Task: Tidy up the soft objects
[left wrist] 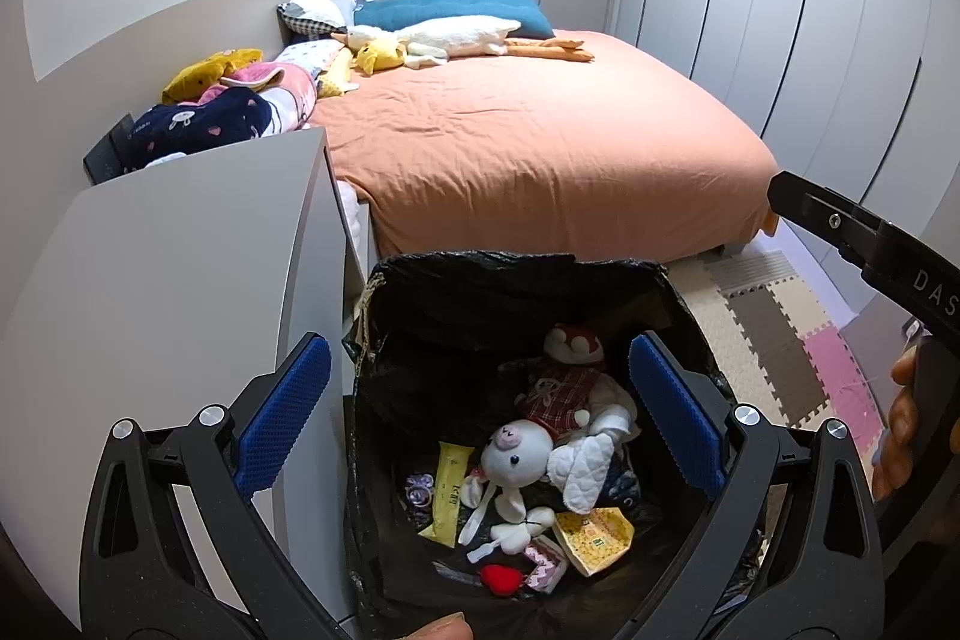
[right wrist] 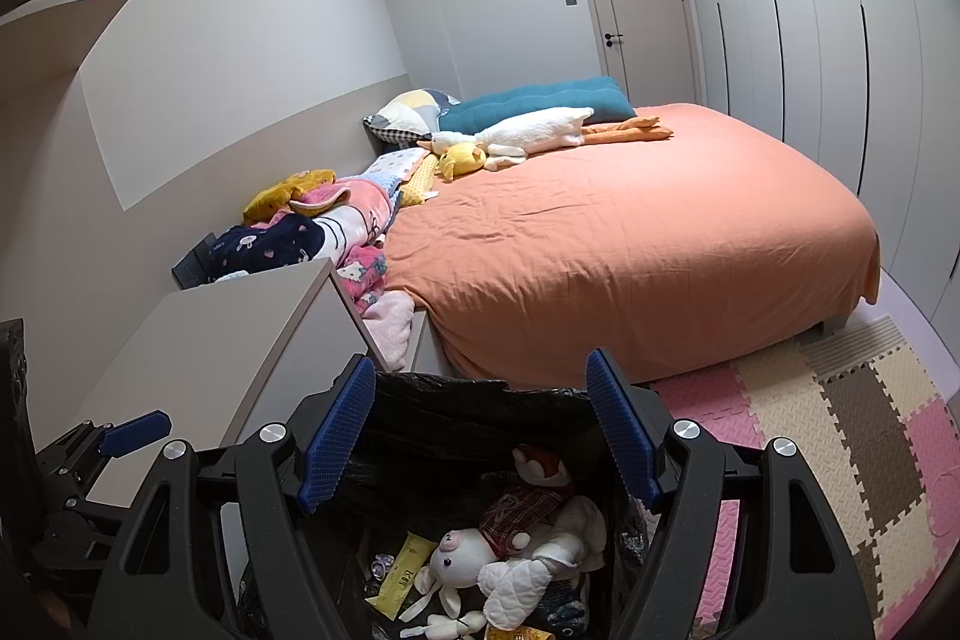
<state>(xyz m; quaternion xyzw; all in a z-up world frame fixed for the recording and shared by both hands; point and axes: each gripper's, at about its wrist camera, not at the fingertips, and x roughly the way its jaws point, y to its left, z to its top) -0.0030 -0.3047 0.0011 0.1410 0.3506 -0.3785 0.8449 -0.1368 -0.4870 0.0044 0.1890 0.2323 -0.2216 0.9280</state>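
Both hand-held grippers hang over a bin lined with a black bag (left wrist: 528,292): the left hand-held gripper (left wrist: 480,412) and the right hand-held gripper (right wrist: 480,436) each stand with blue pads spread wide, nothing between them. Inside the bin lie a white plush rabbit (left wrist: 519,451), a doll in a red plaid dress (left wrist: 564,388) and yellow wrappers. Beyond, on the orange bed (left wrist: 540,142), rest a white goose plush (left wrist: 456,34), a yellow duck plush (left wrist: 381,55) and heaped blankets (left wrist: 240,106).
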